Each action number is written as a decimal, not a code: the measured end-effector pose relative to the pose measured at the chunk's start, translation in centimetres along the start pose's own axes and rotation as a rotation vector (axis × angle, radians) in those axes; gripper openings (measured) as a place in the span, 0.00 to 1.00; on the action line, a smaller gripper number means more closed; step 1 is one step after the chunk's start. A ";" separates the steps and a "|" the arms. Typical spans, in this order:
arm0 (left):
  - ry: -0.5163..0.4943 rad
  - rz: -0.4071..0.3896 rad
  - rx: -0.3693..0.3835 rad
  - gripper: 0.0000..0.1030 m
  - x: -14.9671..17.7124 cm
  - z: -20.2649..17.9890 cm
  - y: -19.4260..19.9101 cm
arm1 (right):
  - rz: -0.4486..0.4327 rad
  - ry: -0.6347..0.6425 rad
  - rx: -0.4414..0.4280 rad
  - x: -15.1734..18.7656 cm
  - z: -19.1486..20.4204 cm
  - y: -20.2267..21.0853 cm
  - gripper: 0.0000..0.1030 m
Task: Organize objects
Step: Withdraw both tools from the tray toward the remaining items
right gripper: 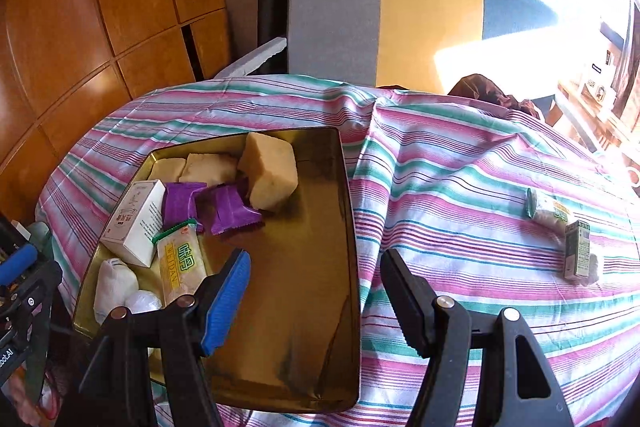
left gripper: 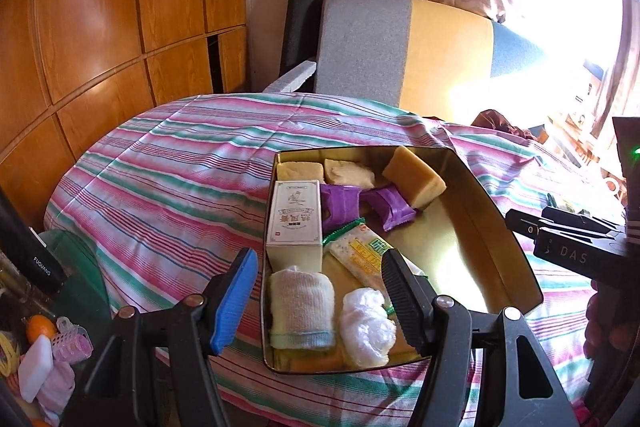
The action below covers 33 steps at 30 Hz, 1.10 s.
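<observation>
A gold metal tin [left gripper: 472, 251] lies on the striped cloth. It holds a white box [left gripper: 296, 223], two purple packets [left gripper: 340, 201], a yellow sponge block [left gripper: 414, 177], a cracker packet [left gripper: 360, 253], a rolled white towel [left gripper: 302, 307] and a crumpled plastic bag [left gripper: 368, 325]. My left gripper [left gripper: 320, 301] is open and empty above the towel at the tin's near end. My right gripper [right gripper: 316, 303] is open and empty over the tin's [right gripper: 304, 267] right rim. A green packet [right gripper: 546, 211] and a small green box [right gripper: 578, 253] lie on the cloth at the right.
The striped cloth [right gripper: 460, 167] covers a bed or table. Behind it are a grey, yellow and blue padded headboard [right gripper: 400, 23] and wooden wardrobe doors [left gripper: 100, 27]. Clutter with hair rollers [left gripper: 72, 343] and an orange sits low on the left. A bright window is on the right.
</observation>
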State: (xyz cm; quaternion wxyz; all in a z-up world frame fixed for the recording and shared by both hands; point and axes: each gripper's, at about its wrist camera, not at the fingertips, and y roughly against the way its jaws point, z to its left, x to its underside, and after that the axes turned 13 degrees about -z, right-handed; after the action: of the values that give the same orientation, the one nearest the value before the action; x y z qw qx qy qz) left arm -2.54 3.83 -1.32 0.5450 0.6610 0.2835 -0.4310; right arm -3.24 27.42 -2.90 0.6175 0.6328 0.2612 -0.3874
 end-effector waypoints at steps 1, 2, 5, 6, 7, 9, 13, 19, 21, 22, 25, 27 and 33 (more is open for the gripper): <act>-0.008 0.001 0.004 0.63 0.0 -0.3 0.0 | 0.000 -0.004 0.005 0.1 -0.4 0.1 0.66; -0.016 0.002 0.009 0.63 0.1 -0.6 0.0 | -0.001 -0.011 0.009 0.2 -0.8 0.2 0.66; -0.037 0.007 0.024 0.64 0.2 -1.7 0.0 | 0.001 -0.032 0.025 0.4 -2.1 0.5 0.66; -0.045 0.009 0.029 0.65 0.3 -2.1 0.0 | 0.002 -0.037 0.030 0.5 -2.5 0.6 0.66; -0.055 0.010 0.036 0.67 0.3 -2.5 0.0 | 0.003 -0.043 0.036 0.6 -2.9 0.6 0.66; -0.073 0.013 0.048 0.67 0.4 -3.3 0.0 | 0.007 -0.058 0.046 0.9 -3.7 0.6 0.66; -0.105 0.020 0.069 0.67 0.5 -4.8 -0.3 | 0.024 -0.082 0.066 1.6 -5.6 0.7 0.66; -0.151 0.029 0.118 0.67 0.7 -7.2 -0.7 | 0.065 -0.140 0.095 2.7 -9.0 0.7 0.66; -0.167 0.031 0.141 0.67 0.8 -8.3 -0.7 | 0.081 -0.166 0.100 3.0 -10.3 0.6 0.66; -0.175 0.034 0.152 0.67 0.9 -8.8 -0.8 | 0.089 -0.179 0.105 3.1 -11.0 0.5 0.66; -0.196 0.040 0.182 0.67 1.0 -10.2 -1.0 | 0.104 -0.222 0.128 3.2 -13.3 0.5 0.66; -0.208 0.044 0.200 0.67 1.1 -11.0 -1.1 | 0.103 -0.251 0.142 3.0 -14.9 0.6 0.66; -0.238 0.056 0.240 0.67 1.1 -13.0 -1.6 | 0.118 -0.362 0.174 2.5 -20.6 0.8 0.66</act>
State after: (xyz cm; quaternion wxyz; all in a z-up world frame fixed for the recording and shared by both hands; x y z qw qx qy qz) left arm -0.02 16.71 -2.57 0.5036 0.6734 0.1448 -0.5215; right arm 2.26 47.27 -5.77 0.6191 0.6179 0.0740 -0.4790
